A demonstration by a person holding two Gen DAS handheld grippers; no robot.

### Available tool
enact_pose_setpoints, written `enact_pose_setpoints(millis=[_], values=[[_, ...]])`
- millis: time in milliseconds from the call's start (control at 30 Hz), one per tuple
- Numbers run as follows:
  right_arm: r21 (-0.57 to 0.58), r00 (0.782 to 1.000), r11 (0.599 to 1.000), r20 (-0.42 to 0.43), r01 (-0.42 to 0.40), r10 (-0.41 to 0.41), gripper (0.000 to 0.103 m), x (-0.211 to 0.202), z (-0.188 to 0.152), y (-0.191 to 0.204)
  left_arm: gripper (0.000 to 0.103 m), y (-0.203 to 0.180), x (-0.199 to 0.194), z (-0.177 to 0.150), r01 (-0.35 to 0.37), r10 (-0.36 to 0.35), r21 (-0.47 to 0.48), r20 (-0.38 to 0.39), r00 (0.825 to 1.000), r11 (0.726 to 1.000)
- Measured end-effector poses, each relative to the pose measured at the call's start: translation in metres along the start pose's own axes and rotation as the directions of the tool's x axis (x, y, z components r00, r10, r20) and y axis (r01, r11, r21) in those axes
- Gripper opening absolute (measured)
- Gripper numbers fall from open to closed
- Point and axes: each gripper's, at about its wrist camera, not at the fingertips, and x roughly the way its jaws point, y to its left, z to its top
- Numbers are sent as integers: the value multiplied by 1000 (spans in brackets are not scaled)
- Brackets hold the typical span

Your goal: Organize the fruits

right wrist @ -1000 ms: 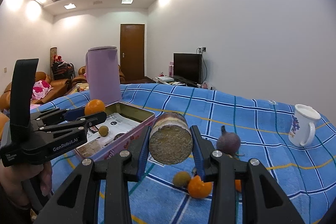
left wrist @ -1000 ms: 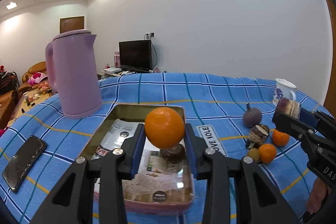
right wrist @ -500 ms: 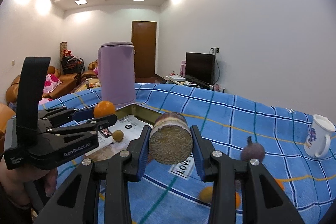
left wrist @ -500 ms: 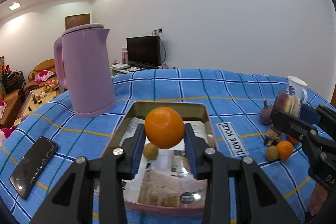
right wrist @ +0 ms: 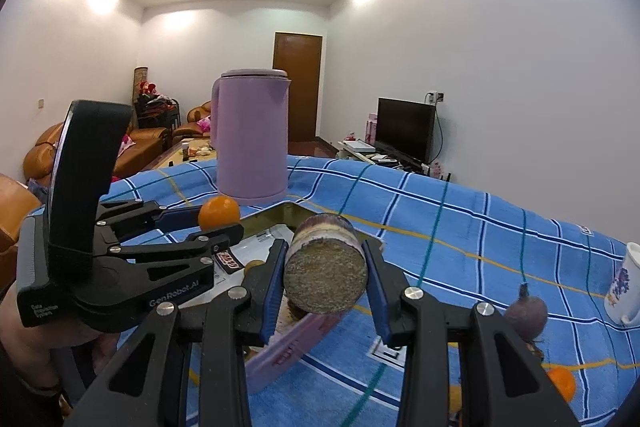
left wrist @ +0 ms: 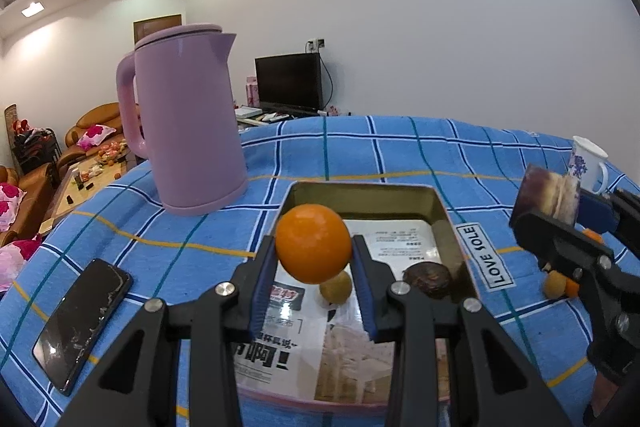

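Left gripper (left wrist: pixel 313 275): jaws gripping an orange (left wrist: pixel 313 243), holding it above the tin tray (left wrist: pixel 448 227) at centre frame of the left view.
Right gripper (right wrist: pixel 325 289): jaws clamping a cut sugarcane piece (right wrist: pixel 325 275), its sawn end facing the camera, hanging over the tray's near corner at lower centre of the right view.
Tin tray: sitting on the worktop (left wrist: pixel 380 155) under a blue checked cloth; printed paper lining its floor.
Inside tray: a small yellowish fruit (left wrist: pixel 337 287) lying just below the orange in the left view; a dark brown fruit (left wrist: pixel 430 277) resting against the right wall.
Loose fruit: a purple fruit with a stem (right wrist: pixel 525 313) lying at the right of the right view, well apart from the tray; a small orange one (right wrist: pixel 562 383) showing at lower right beside it.
Kettle (left wrist: pixel 188 131): standing upright, upper left of the tray.
Phone (left wrist: pixel 82 325): lying flat at lower left of the left view.
Mug (left wrist: pixel 586 163): standing at the far right edge.
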Motion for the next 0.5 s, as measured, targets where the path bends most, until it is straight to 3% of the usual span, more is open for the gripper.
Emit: enact_pose_setpoints(millis=[500], values=[[-4,998,1000,-63,-24,24,39,36,0,12,38,11,23,2,-24,25,19,-88,996,1000]])
